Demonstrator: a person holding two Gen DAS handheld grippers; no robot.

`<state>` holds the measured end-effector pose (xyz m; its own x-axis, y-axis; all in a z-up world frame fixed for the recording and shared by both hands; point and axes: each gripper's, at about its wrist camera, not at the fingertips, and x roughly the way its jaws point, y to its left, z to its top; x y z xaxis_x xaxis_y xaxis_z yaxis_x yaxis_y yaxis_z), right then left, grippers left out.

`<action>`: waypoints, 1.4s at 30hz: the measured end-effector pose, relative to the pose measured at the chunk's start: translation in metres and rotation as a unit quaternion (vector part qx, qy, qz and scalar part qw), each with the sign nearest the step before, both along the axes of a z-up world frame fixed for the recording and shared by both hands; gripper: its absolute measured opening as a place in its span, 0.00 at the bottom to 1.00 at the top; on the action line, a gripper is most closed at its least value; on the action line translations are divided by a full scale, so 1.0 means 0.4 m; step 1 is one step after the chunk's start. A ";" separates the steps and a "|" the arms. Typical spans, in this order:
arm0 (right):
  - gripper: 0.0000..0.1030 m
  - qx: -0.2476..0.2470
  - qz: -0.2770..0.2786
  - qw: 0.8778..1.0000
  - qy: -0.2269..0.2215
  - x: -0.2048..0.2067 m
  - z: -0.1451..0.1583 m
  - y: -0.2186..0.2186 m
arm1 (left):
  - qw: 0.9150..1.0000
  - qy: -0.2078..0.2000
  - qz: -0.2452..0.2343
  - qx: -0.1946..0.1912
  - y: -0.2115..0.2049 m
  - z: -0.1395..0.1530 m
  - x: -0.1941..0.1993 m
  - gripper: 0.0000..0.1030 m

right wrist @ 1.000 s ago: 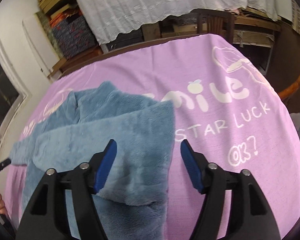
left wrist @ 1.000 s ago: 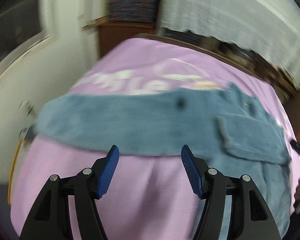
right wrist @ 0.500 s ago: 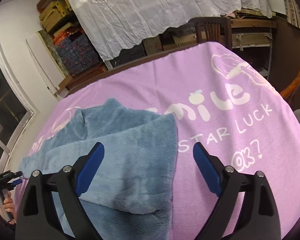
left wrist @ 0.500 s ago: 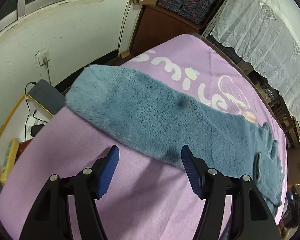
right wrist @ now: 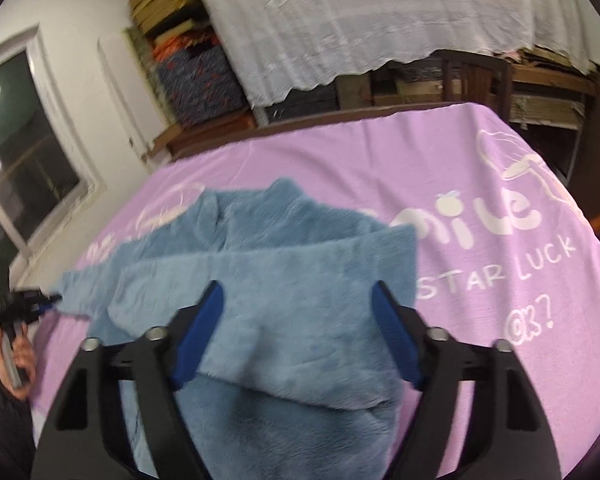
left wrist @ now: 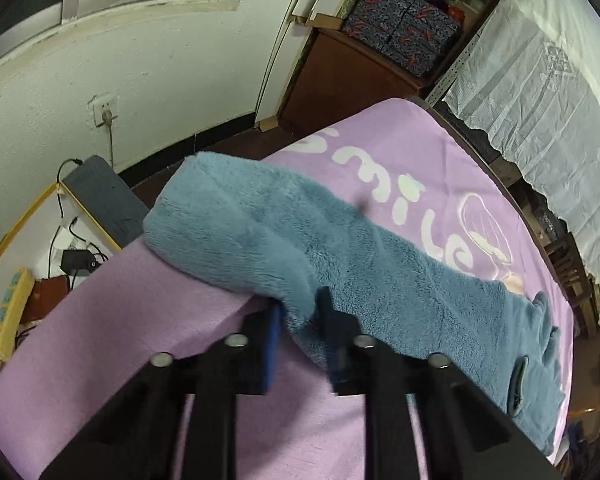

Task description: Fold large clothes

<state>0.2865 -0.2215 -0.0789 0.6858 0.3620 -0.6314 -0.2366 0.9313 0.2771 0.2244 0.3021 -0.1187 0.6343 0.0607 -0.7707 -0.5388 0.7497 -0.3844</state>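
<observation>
My left gripper (left wrist: 298, 320) has its blue pads closed on a fold of the blue fleece garment (left wrist: 340, 256), pinching the plush cloth at the garment's near edge, where one end is doubled back on itself into a thick roll. That end lies at the left edge of the table, which is covered by a lilac cloth (left wrist: 120, 320) printed with white letters. From the pinch the garment runs in a long band across the cloth toward the far right corner.

My right gripper (right wrist: 298, 320) is wide apart, its blue pads (right wrist: 202, 328) clear of the fabric and holding nothing. It hangs over the garment's other end, where a flap lies folded over the body of the fleece (right wrist: 268, 264) on the left half of the lilac cloth (right wrist: 480, 320). At that view's left edge a hand (right wrist: 18, 360) grips the handle of the left gripper (right wrist: 54, 299), whose tip meets the garment's corner.
</observation>
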 end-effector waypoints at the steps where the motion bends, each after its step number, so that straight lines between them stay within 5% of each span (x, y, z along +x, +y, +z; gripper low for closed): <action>1: 0.58 -0.009 0.005 1.000 0.006 0.003 -0.008 0.012 | 1.000 -0.002 0.000 0.000 0.001 0.002 0.000 0.11; 15: 0.57 -0.005 -0.007 0.999 0.041 0.025 -0.041 -0.002 | 0.983 -0.023 -0.067 0.168 -0.231 0.216 0.070 0.09; 24: 0.57 0.031 -0.032 0.997 0.057 0.042 -0.048 -0.050 | 0.952 -0.063 -0.175 0.243 -0.561 0.306 0.138 0.10; 31: 0.57 0.058 -0.046 0.995 0.062 0.048 -0.043 -0.085 | 0.918 -0.074 -0.284 0.266 -0.842 0.238 0.165 0.10; 37: 0.57 0.080 -0.055 0.993 0.071 0.055 -0.046 -0.112 | 0.894 -0.015 -0.349 0.282 -0.991 0.060 0.195 0.11; 40: 0.57 0.088 -0.058 0.992 0.074 0.057 -0.048 -0.121 | 0.881 0.014 -0.376 0.286 -1.021 -0.009 0.194 0.24; 42: 0.57 0.089 -0.059 0.992 0.073 0.057 -0.048 -0.124 | 0.875 0.002 -0.383 0.295 -1.019 -0.005 0.173 0.47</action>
